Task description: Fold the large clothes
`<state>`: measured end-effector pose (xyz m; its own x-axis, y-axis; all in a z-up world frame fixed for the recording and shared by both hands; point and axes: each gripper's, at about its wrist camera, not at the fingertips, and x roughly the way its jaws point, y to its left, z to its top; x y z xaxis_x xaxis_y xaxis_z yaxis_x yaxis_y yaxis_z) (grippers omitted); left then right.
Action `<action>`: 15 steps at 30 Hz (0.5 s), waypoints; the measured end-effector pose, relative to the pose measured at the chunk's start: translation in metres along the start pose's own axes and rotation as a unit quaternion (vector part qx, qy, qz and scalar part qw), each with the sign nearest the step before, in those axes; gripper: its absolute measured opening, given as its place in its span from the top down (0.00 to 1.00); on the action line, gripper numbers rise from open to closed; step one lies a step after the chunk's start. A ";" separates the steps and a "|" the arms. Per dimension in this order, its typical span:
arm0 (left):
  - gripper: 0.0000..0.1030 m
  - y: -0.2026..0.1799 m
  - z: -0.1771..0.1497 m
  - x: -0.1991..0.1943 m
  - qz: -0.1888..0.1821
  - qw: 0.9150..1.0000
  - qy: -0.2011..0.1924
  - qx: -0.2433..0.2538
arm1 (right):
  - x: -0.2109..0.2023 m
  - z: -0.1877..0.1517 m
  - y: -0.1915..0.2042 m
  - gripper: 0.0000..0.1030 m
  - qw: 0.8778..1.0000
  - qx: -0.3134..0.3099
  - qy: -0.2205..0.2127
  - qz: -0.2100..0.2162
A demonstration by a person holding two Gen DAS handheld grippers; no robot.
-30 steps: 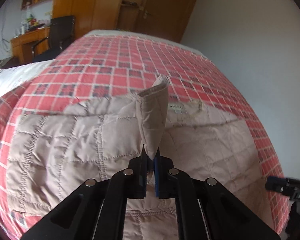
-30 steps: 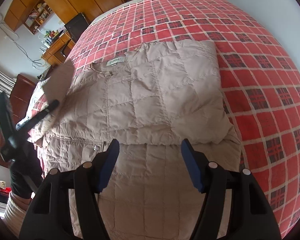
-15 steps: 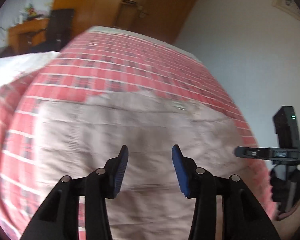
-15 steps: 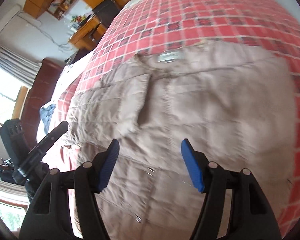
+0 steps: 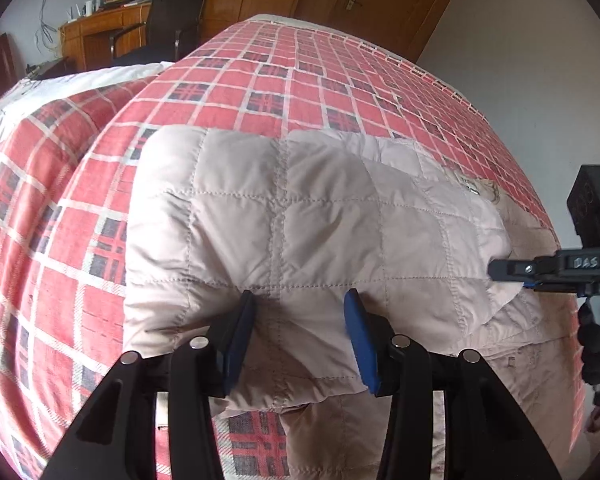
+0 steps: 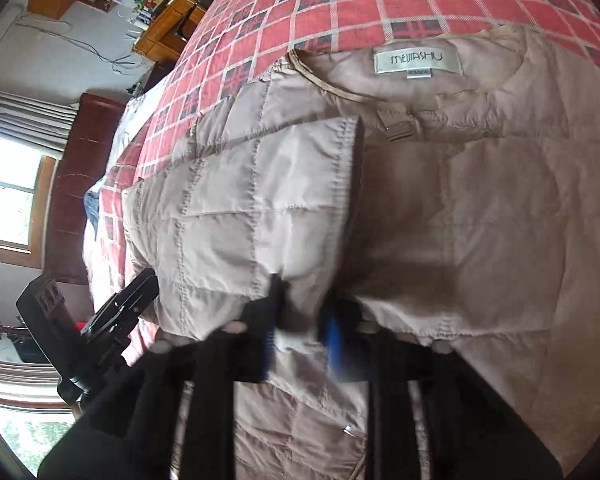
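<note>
Both claws have dropped onto the beige jacket (image 5: 300,208): left claw (image 5: 300,332) apart, right claw (image 6: 300,320) pinching its fold.

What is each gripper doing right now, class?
Left gripper: open, jaws straddling the quilted jacket.
Right gripper: blurred; cannot be told.

Let go of the sleeve (image 5: 308,216) with the left gripper (image 5: 300,336), fingers now spread over it. Sleeve folded flat across the jacket (image 6: 480,208) front. Right gripper (image 6: 302,320) moved in close, fingers narrowed around the sleeve's edge, blurred.
</note>
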<state>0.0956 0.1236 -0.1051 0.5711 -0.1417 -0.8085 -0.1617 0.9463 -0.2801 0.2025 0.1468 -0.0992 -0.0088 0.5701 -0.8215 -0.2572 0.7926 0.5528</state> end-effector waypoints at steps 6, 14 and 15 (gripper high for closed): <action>0.54 0.003 0.012 -0.041 -0.008 0.998 -0.053 -0.021 | -0.044 -0.008 0.001 0.92 0.998 -0.010 -0.045 0.034; 0.54 -0.014 0.030 -0.059 -0.024 0.996 -0.080 -0.007 | -0.140 -0.023 -0.013 0.93 0.991 -0.018 -0.132 0.023; 0.54 -0.018 0.031 -0.056 -0.027 0.997 -0.078 -0.002 | -0.155 -0.027 -0.021 0.93 0.989 -0.013 -0.145 0.022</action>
<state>0.0914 0.1234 -0.0384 0.6974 -0.1452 -0.7018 -0.1296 0.9376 -0.3228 0.1834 0.0363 0.0126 0.2568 0.6446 -0.7201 -0.2880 0.7623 0.5797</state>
